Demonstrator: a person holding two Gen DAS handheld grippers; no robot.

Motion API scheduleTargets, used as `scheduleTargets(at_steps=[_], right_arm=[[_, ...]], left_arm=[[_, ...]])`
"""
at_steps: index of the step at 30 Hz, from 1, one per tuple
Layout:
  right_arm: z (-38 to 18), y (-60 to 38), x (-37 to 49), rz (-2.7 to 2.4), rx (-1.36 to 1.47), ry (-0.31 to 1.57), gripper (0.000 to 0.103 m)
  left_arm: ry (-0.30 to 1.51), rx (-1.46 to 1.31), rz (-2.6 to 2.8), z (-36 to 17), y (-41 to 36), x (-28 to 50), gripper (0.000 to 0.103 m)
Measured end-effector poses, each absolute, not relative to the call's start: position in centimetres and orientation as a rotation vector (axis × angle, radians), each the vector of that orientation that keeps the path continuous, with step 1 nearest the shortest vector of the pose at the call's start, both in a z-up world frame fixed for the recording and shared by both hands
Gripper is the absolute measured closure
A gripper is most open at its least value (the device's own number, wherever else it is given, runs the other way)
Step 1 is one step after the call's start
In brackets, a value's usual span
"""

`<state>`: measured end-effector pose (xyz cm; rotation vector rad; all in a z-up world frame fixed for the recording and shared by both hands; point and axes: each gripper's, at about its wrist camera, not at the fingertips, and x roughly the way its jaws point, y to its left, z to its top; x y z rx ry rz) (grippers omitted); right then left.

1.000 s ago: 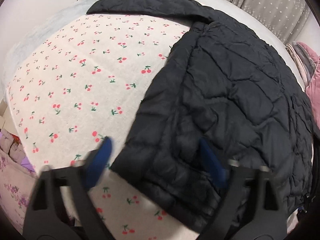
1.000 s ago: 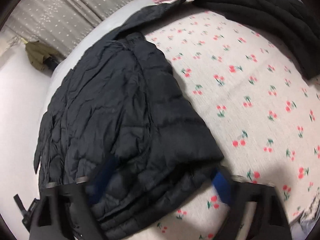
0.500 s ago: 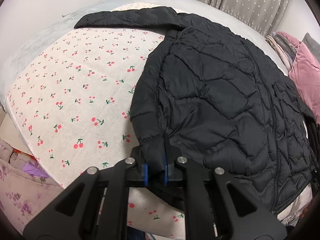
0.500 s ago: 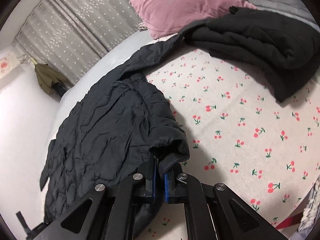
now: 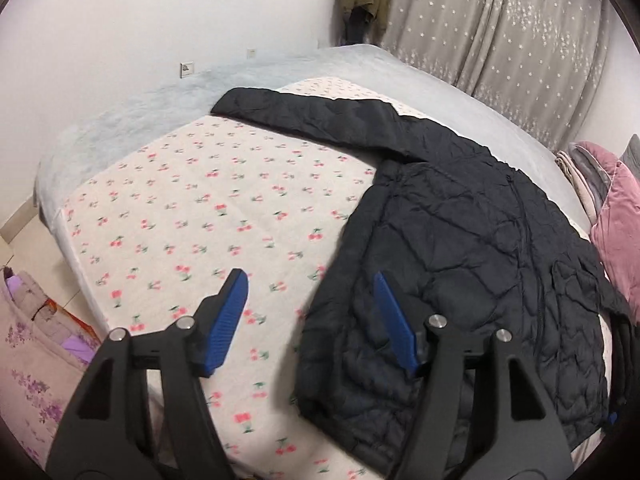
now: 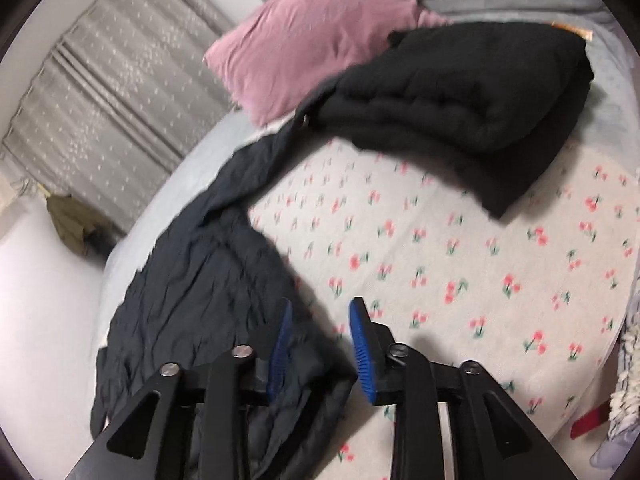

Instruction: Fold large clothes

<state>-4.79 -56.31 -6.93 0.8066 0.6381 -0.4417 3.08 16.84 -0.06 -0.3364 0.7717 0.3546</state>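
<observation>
Blue-padded left gripper (image 5: 310, 300) and right gripper (image 6: 318, 330) both gape wide, holding nothing, above one black quilted jacket (image 5: 460, 264) lying flat on the cherry-print sheet (image 5: 208, 220), one sleeve outstretched; one pink pillow (image 6: 304, 36), one folded black blanket (image 6: 472, 96).

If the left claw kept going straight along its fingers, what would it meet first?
Probably the cherry-print sheet, right beside the near edge of the black jacket. The left claw is open; depth is hard to judge.
</observation>
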Motion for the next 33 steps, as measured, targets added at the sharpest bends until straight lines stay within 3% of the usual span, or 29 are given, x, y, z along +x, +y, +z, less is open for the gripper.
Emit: scheduleTargets(at_steps=[2, 3, 7, 9, 14, 18, 21, 24, 29, 33], right_arm=[[-7.1, -56.0, -4.0, -0.425, 0.795, 0.638, 0.042], [-7.3, -55.7, -3.2, -0.398, 0.795, 0.650, 0.041], [-7.5, -54.7, -1.4, -0.321, 0.816, 0.645, 0.041], [-6.9, -54.2, -1.3, -0.328, 0.798, 0.590, 0.041], [-5.9, -52.9, 0.3, -0.322, 0.720, 0.534, 0.038], [-5.8, -53.3, 1.7, -0.319, 0.655, 0.551, 0.038], [-6.3, -55.3, 1.8, -0.284, 0.728, 0.561, 0.038], [-6.6, -58.4, 3.8, -0.254, 0.844, 0.577, 0.038], [-4.8, -63.1, 10.5, -0.272, 0.782, 0.583, 0.038], [-6.4, -64.8, 18.0, -0.213, 0.785, 0.712, 0.038]], left_arm=[[0.806, -0.345, 0.306, -0.3, 15.8, 4.5, 0.036], [0.825, -0.351, 0.271, -0.5, 15.0, 5.2, 0.036], [0.855, -0.383, 0.117, 0.3, 11.2, 8.4, 0.034], [0.849, -0.419, 0.034, 1.0, 9.7, 9.9, 0.019], [0.858, -0.349, -0.025, 2.2, 4.4, 16.4, 0.015], [0.892, -0.306, -0.041, -1.9, 2.4, 19.1, 0.014], [1.018, -0.292, 0.010, -5.7, 3.1, 20.6, 0.014], [0.985, -0.364, 0.024, -5.5, 5.5, 21.2, 0.014], [0.968, -0.483, 0.035, -5.0, 8.5, 22.0, 0.014], [0.972, -0.516, 0.074, -5.5, 10.4, 22.3, 0.014]])
